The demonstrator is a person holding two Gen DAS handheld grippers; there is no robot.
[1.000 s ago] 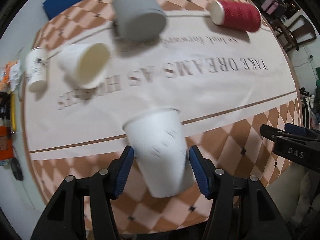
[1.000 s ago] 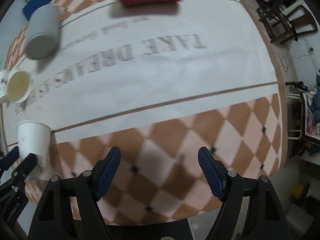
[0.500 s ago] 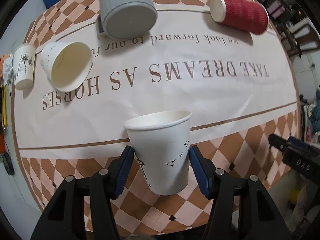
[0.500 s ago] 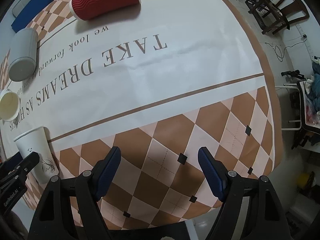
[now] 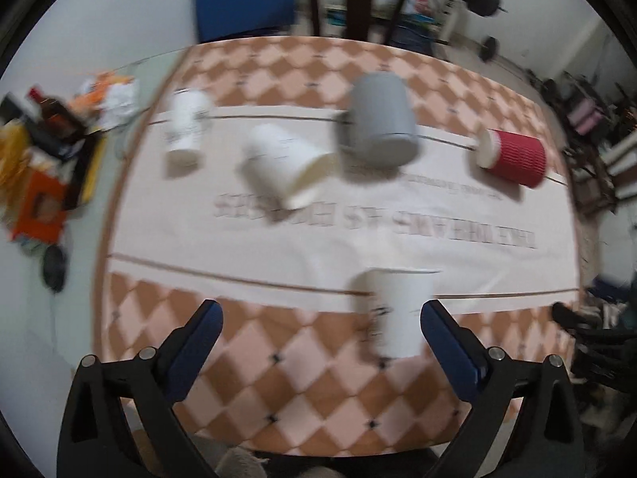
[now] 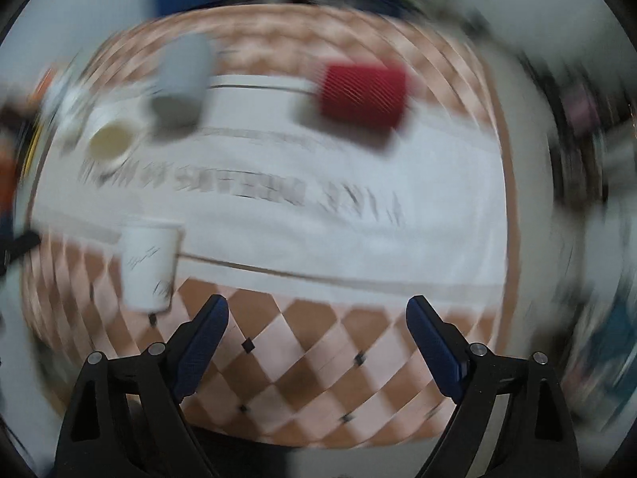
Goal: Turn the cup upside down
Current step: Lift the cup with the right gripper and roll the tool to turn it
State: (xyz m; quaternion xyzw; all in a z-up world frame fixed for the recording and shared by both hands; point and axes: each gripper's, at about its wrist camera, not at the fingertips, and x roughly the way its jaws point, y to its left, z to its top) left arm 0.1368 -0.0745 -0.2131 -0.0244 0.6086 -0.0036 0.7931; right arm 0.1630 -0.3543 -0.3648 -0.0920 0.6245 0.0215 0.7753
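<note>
A white paper cup (image 5: pixel 398 312) with small dark prints stands upright, mouth up, on the checkered tablecloth (image 5: pixel 278 366). It also shows in the right wrist view (image 6: pixel 149 265). My left gripper (image 5: pixel 320 334) is open and empty, pulled back from the cup, which stands just inside its right finger (image 5: pixel 450 348). My right gripper (image 6: pixel 316 330) is open and empty over the table's near edge, to the right of the cup. Both views are motion-blurred.
On the cloth's far part lie a grey mug (image 5: pixel 382 121), a red ribbed cup (image 5: pixel 513 157) and a white cup (image 5: pixel 284 163), all on their sides. Another white cup (image 5: pixel 185 129) sits far left. Clutter (image 5: pixel 43 151) lies left of the table.
My left gripper has opened, let go of the white cup and drawn back; the cup now stands on the table. Both cameras have moved back and tilted up.
</note>
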